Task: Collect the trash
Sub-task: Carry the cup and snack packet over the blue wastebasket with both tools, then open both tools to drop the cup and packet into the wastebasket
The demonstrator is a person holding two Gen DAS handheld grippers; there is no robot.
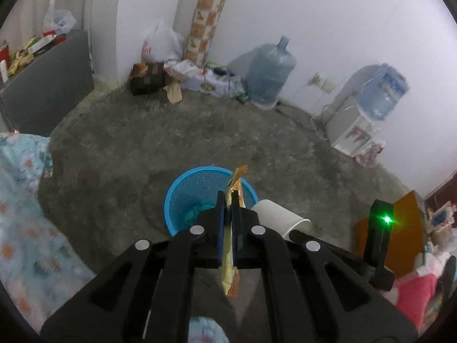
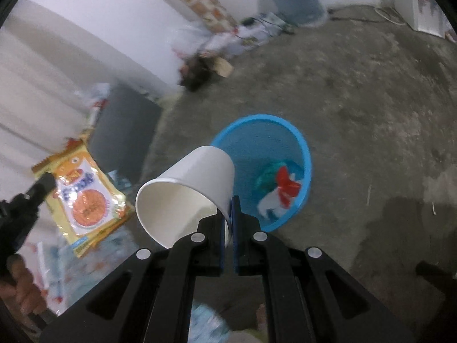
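Observation:
My left gripper (image 1: 227, 197) is shut on a yellow-orange snack wrapper (image 1: 228, 260), held edge-on above the near rim of a blue mesh trash basket (image 1: 197, 183). The wrapper (image 2: 82, 197) and the left gripper (image 2: 42, 185) also show at the left of the right wrist view. My right gripper (image 2: 230, 203) is shut on the rim of a white paper cup (image 2: 194, 185), tilted mouth toward me, just left of the blue basket (image 2: 300, 148). The basket holds teal, red and white trash (image 2: 281, 188). The cup (image 1: 274, 214) shows right of the basket in the left wrist view.
Rough concrete floor (image 1: 200, 137) surrounds the basket. Flowered bedding (image 1: 25, 200) lies at left. A grey cabinet (image 1: 48, 91) stands far left. A brown box (image 1: 147, 78), bags, a water jug (image 1: 270, 74) and a water dispenser (image 1: 362, 114) line the far wall.

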